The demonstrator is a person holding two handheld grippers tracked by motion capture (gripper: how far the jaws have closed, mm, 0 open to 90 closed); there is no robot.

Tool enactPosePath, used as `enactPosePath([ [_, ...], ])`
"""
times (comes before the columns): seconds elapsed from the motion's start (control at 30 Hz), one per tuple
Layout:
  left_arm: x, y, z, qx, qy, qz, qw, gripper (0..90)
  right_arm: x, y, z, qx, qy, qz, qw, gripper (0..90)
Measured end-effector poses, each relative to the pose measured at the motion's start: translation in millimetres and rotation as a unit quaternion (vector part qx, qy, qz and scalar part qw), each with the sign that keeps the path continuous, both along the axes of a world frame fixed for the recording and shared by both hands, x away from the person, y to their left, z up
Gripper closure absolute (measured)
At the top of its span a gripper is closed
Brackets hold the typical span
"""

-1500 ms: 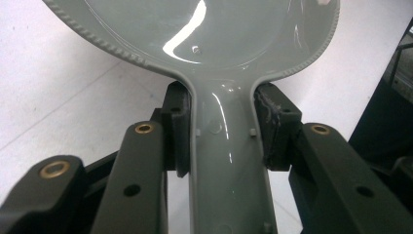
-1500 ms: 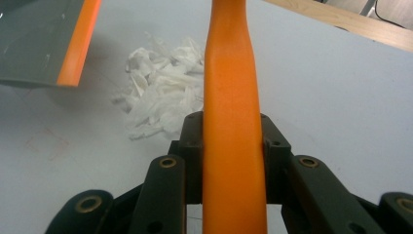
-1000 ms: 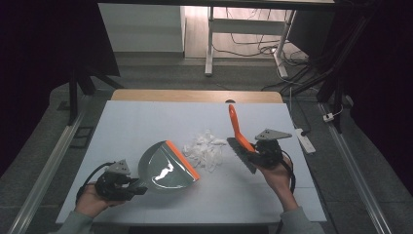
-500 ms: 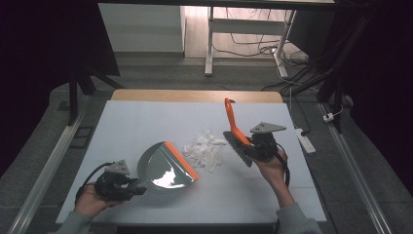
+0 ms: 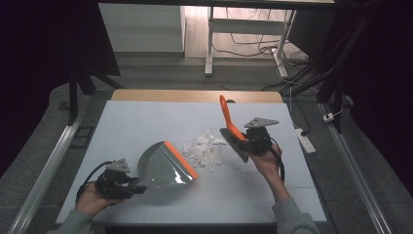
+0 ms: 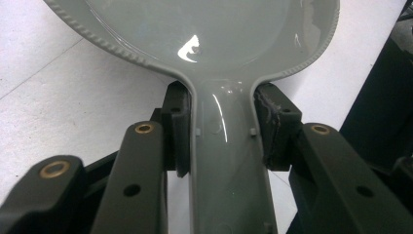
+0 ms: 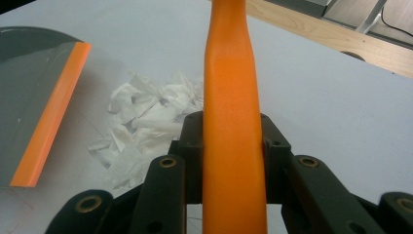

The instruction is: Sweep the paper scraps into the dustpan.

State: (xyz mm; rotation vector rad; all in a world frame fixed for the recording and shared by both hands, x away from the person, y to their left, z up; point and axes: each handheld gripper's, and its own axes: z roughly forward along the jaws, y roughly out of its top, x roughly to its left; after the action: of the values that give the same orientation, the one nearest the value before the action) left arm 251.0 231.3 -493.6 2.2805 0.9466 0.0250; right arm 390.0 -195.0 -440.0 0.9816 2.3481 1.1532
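A: Where is the pile of torn white paper scraps [image 5: 205,150]?

B: On the white bench [image 5: 146,122], between the grey plastic dustpan with an orange lip [image 5: 164,165] and the orange-handled brush [image 5: 233,127].

A: How will it handle?

B: Light and flimsy, likely to scatter. The left gripper [image 6: 221,129] is clamped on the dustpan's stiff handle, the right gripper [image 7: 229,151] on the brush handle.

— We see the grey dustpan [image 5: 160,168] lying flat on the table, its orange lip [image 5: 181,160] facing the heap of torn white paper [image 5: 204,151] just beside it.

— And we see the brush [image 5: 233,132] on the paper's far side (orange handle tilted up and away), its dark head low against the heap.
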Motion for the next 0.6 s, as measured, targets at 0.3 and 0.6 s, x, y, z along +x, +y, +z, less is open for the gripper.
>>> enactPosePath([
  [0.3, 1.9, 3.8, -1.6, -0.004, 0.003, 0.000, 1.0000, 61.2, 14.5, 4.3, -6.9, -0.004, 0.011, -0.005, 0.9999, 70.2],
  [0.6, 5.3, 1.5, -4.8, 0.000, 0.005, -0.007, 1.0000, 61.2, 27.6, 13.0, -8.8, -0.006, 0.011, -0.005, 0.9999, 70.2],
])
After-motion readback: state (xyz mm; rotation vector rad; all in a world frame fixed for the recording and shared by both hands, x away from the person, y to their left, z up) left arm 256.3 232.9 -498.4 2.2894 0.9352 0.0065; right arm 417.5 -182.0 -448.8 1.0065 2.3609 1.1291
